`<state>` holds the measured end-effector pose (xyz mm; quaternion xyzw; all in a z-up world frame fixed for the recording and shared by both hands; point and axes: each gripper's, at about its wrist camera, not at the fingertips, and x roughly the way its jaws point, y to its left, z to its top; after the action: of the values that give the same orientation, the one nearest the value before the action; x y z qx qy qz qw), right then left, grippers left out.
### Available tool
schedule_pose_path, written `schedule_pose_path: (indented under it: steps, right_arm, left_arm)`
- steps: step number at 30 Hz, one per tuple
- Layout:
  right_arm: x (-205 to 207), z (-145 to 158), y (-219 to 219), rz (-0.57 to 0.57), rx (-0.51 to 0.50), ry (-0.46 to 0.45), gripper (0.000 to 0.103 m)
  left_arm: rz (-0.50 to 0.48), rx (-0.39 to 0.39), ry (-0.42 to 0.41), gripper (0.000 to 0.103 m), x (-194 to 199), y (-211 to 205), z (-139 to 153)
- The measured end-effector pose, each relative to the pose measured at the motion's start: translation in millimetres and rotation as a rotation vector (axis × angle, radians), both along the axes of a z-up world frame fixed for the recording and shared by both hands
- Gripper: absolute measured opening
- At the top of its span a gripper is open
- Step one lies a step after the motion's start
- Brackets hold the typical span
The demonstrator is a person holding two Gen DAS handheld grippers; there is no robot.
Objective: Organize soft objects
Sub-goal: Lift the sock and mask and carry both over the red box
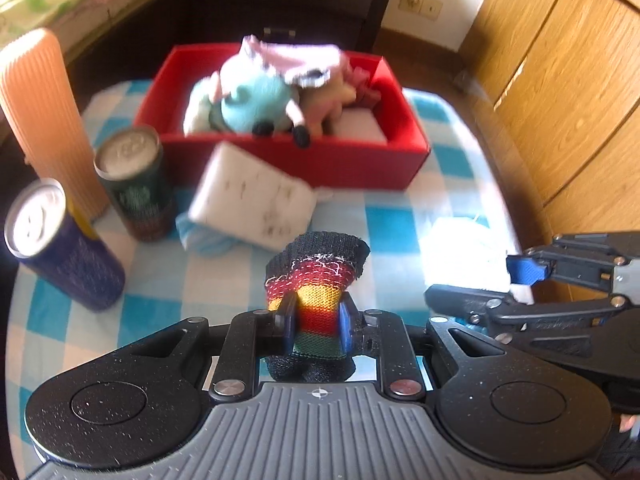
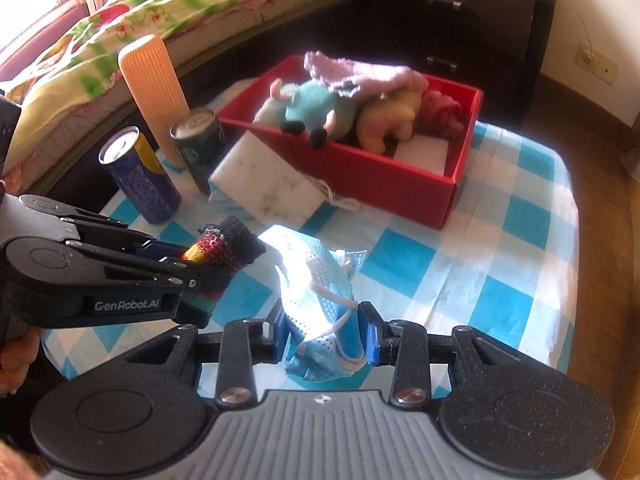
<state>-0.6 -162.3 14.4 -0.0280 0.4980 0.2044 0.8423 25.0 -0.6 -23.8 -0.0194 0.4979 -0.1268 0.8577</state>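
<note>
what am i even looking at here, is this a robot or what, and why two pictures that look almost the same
It is not a robot. A person holds a hand-operated two-finger gripper in each hand, and each gripper carries a wide-angle camera looking forward along its fingers. So both pictures show the same table at one moment, one from each hand.

In the left camera's picture, the left gripper is shut on a striped sock. In the right camera's picture, the right gripper is shut on a light blue face mask.

On the blue checked tablecloth stands a red box already holding soft toys and cloths. A white sponge leans against its front. Beside it are two drink cans and a tall ribbed orange cylinder.
</note>
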Motion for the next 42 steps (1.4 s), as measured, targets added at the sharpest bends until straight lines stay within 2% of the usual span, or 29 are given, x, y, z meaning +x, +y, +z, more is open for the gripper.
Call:
schedule_pose_path:
  steps: [6,9,13,29,42]
  right_arm:
    - [8,20,2,-0.048,0.036,-0.080,0.014]
    - [10,25,2,-0.072,0.051,-0.105,0.014]
    - [9,31,2,-0.090,0.041,-0.156,0.014]
    - [15,44,-1,-0.156,0.080,-0.257,0.014]
    - [42,53,-2,-0.202,0.115,-0.319,0.014]
  left_arm:
    - [0.055,0.032,-0.101,0.020,6,1,20]
    - [0.074,0.012,-0.115,0.020,10,4,25]
    - [0.075,0.032,-0.147,0.021,10,3,32]
    - [0.109,0.069,-0.260,0.021,21,1,52]
    - [0.124,0.082,-0.290,0.021,47,0,57]
